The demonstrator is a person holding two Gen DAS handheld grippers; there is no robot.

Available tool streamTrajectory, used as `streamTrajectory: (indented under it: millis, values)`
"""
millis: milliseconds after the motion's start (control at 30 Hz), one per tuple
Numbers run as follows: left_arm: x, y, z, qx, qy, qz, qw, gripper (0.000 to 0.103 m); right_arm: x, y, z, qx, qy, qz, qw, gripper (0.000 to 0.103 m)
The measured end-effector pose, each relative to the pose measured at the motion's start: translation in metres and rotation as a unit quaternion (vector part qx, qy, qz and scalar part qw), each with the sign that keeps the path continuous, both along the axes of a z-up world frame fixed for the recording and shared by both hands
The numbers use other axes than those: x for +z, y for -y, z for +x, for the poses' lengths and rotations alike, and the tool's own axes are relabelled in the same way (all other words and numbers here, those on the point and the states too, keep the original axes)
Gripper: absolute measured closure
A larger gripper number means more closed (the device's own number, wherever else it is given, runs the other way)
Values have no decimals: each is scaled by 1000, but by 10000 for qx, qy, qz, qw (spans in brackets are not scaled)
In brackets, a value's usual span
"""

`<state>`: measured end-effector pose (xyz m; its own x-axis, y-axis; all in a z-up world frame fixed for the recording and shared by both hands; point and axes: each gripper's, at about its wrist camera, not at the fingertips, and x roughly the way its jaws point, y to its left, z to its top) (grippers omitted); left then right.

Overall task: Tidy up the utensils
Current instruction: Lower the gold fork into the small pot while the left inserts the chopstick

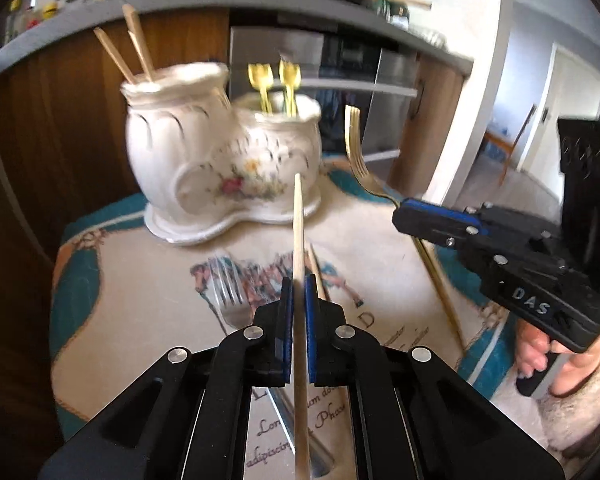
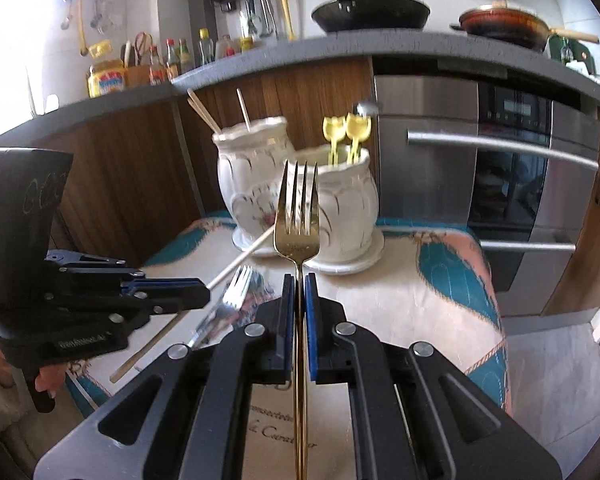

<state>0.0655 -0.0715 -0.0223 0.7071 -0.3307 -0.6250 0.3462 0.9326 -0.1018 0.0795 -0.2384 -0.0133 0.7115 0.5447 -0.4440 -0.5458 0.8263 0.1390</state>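
My left gripper (image 1: 299,280) is shut on a pale wooden chopstick (image 1: 298,232) that points up toward the white ceramic two-pot holder (image 1: 220,168). Two chopsticks (image 1: 138,46) stand in its tall pot and gold utensils (image 1: 278,80) in its short pot. My right gripper (image 2: 299,278) is shut on a gold fork (image 2: 298,216), tines up, in front of the holder (image 2: 344,208). Each gripper shows in the other's view: the right gripper (image 1: 400,210) with the fork (image 1: 354,148), the left gripper (image 2: 206,292) with the chopstick (image 2: 244,256). A silver fork (image 2: 236,284) and another chopstick (image 2: 148,348) lie on the cloth.
A printed cloth with teal borders (image 2: 440,280) covers the small table; its edges drop off left and right. Behind stand wooden cabinets, a steel oven (image 2: 480,184) and a grey counter with pans (image 2: 372,12). A hand (image 1: 540,356) grips the right tool's handle.
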Motion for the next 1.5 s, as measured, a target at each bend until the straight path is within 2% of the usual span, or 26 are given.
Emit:
streamTrajectory:
  millis: [200, 333, 467, 633, 900, 1067, 1300, 1500]
  values:
    - [23, -23, -24, 60, 834, -205, 9963, 97, 15, -4, -13, -74, 537, 167, 9984, 98]
    - [40, -36, -21, 154, 1306, -311, 9908, 97, 30, -10, -17, -244, 1014, 215, 9943, 98]
    - [56, -45, -14, 169, 1612, -312, 9863, 97, 52, -18, -13, -419, 1492, 255, 9876, 98]
    - [77, -51, 11, 147, 1839, -507, 9815, 97, 83, -26, 9, -516, 1740, 251, 9831, 98]
    - [103, -42, 52, 4, 2108, -753, 9746, 97, 126, -30, 45, -496, 1787, 483, 9815, 98]
    - [120, -32, 71, 67, 2490, -897, 9643, 97, 140, -31, 69, -629, 1874, 655, 9781, 98]
    - [129, -35, 101, 588, 2823, -961, 9527, 97, 126, -35, 99, -845, 1801, 733, 9773, 98]
    - [124, -30, 118, 711, 2866, -700, 9528, 97, 105, -33, 116, -913, 1529, 728, 9813, 98]
